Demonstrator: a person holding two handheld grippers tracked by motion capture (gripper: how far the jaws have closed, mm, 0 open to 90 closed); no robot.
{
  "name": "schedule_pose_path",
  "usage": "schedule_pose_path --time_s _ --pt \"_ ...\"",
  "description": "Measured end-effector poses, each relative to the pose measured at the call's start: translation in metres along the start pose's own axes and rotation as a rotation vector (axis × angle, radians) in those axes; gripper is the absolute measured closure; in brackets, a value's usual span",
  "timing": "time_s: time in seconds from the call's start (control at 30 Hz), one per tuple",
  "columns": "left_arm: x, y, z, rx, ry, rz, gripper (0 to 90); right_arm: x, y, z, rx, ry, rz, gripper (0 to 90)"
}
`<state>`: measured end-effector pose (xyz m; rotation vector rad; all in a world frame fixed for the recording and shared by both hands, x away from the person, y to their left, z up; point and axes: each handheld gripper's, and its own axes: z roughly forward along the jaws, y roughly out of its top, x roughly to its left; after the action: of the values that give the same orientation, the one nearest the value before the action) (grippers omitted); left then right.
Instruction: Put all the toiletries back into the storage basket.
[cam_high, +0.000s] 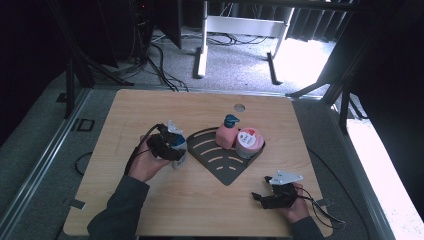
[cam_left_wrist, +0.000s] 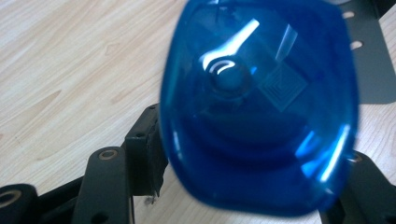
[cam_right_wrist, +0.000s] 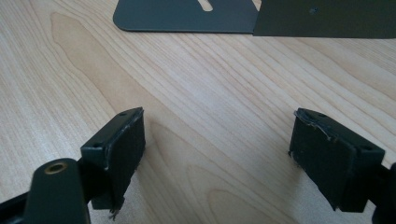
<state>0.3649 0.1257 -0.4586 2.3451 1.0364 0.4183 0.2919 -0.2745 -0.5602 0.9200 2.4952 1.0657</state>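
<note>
Just left of the dark rack, your left gripper clamps the blue bottle. Right gripper gapes, idle. Risk: smooth plastic may slip if you tilt it.

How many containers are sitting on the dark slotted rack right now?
2: a pink pump bottle and a pink jar beside it on the rack. A blue-capped bottle sits off it, between the left gripper jaws.
</note>
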Motion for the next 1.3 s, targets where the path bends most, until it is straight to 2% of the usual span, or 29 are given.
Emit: schedule_pose_path --time_s 0.33,0.7,1.03,1.3 --pt "-0.003 0.001 0.008 0.057 -0.002 0.026 42.3 0.000 0.000 0.000 0.000 0.000 0.000 17.9" --pt "-0.004 0.002 0.016 0.095 -0.005 0.036 43.0 0.000 0.000 0.000 0.000 0.001 0.000 17.9" --pt "-0.005 0.003 0.018 0.094 -0.010 0.030 43.7 0.000 0.000 0.000 0.000 0.001 -0.001 17.9" --pt "-0.005 0.006 0.015 0.067 0.001 0.015 42.4 0.000 0.000 0.000 0.000 0.001 -0.001 17.9"
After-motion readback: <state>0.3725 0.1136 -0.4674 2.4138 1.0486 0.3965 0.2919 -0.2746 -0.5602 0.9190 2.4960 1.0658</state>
